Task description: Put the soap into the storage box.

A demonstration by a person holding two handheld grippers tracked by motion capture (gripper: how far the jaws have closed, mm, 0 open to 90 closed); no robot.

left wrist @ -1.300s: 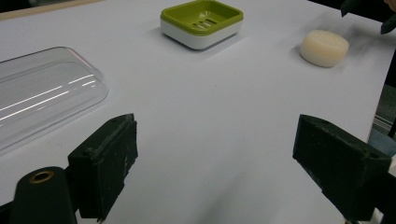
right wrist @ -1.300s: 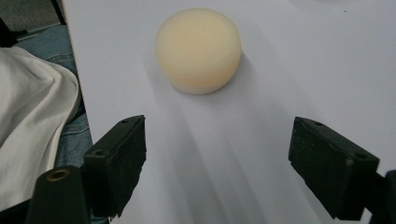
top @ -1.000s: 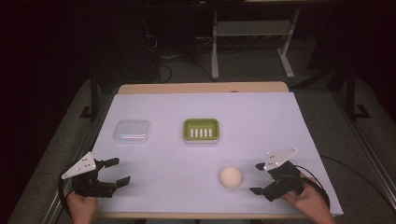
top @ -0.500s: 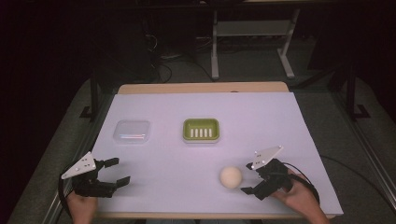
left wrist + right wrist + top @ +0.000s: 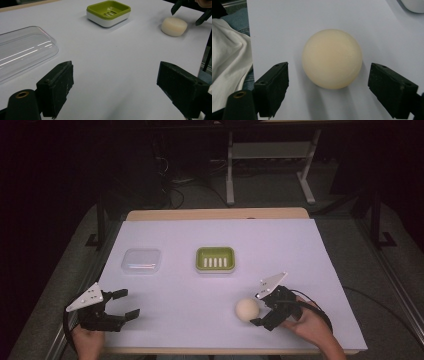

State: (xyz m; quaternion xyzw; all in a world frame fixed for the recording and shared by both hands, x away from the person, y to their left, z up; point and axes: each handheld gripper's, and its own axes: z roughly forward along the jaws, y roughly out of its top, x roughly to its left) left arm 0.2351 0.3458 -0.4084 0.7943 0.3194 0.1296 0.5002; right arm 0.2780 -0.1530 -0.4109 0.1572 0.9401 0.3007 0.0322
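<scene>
White-covered bench (image 5: 300, 245), seen from the high view. A clear plastic lid (image 5: 141, 260) and a green slotted soap dish (image 5: 215, 259) lay mid-bench. The round cream soap bar (image 5: 247, 309) sat near the front edge, right of centre. The right gripper (image 5: 256, 310) flanked it, fingers wide apart, holding nothing; the approach step seemed in hand, closing next. The left gripper (image 5: 131, 303) waited open and empty at the front-left corner.

Layout on the surface (image 5: 320, 250)
Lid (image 5: 142, 260) lies left of the dish (image 5: 215, 259); soap (image 5: 247, 309) sits nearer, right, just before the right gripper (image 5: 260, 309).
</scene>
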